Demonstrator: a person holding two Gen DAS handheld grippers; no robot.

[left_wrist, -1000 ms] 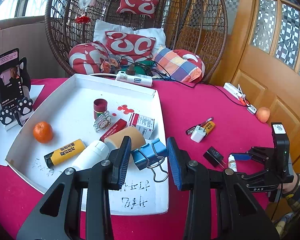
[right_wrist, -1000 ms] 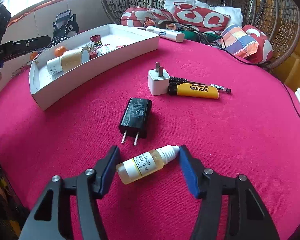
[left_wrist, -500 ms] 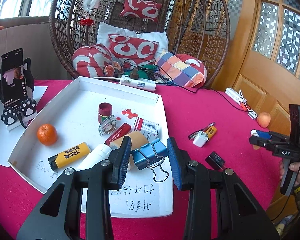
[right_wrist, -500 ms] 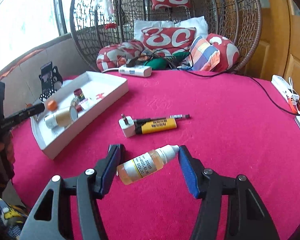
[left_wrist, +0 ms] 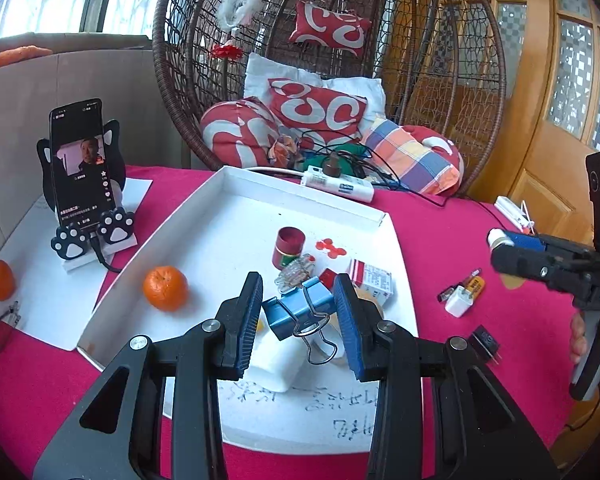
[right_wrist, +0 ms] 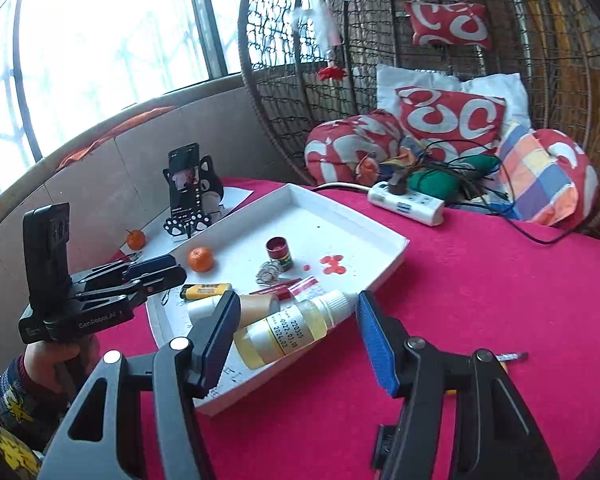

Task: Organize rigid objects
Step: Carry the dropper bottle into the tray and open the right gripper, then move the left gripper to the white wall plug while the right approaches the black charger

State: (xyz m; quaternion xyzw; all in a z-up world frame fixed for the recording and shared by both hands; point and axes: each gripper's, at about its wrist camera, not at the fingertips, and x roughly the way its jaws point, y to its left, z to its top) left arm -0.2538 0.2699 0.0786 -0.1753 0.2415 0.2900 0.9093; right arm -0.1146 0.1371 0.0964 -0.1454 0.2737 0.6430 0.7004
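My left gripper [left_wrist: 297,292] is shut on a blue binder clip [left_wrist: 292,314], which hangs above the near half of the white tray [left_wrist: 228,208]. My right gripper [right_wrist: 298,312] is shut lengthwise on a small dropper bottle [right_wrist: 284,328] of yellow liquid with a white cap, held in the air over the tray's [right_wrist: 300,208] near corner. In the left wrist view the right gripper [left_wrist: 540,256] comes in from the right edge, and the bottle's cap [left_wrist: 498,236] shows at its tip. In the right wrist view the left gripper [right_wrist: 148,276] is at the left.
The tray holds an orange [left_wrist: 165,288], a red tin [left_wrist: 289,246], a small box [left_wrist: 372,280], a yellow lighter [right_wrist: 204,290] and a tape roll [right_wrist: 256,306]. On the red cloth lie a white plug [left_wrist: 458,300], a black adapter [left_wrist: 486,340], a power strip [left_wrist: 336,184] and a phone stand [left_wrist: 80,168].
My right gripper has lifted the bottle off the cloth and carried it left, up to the tray. My left gripper with the clip has shifted a little over the tray.
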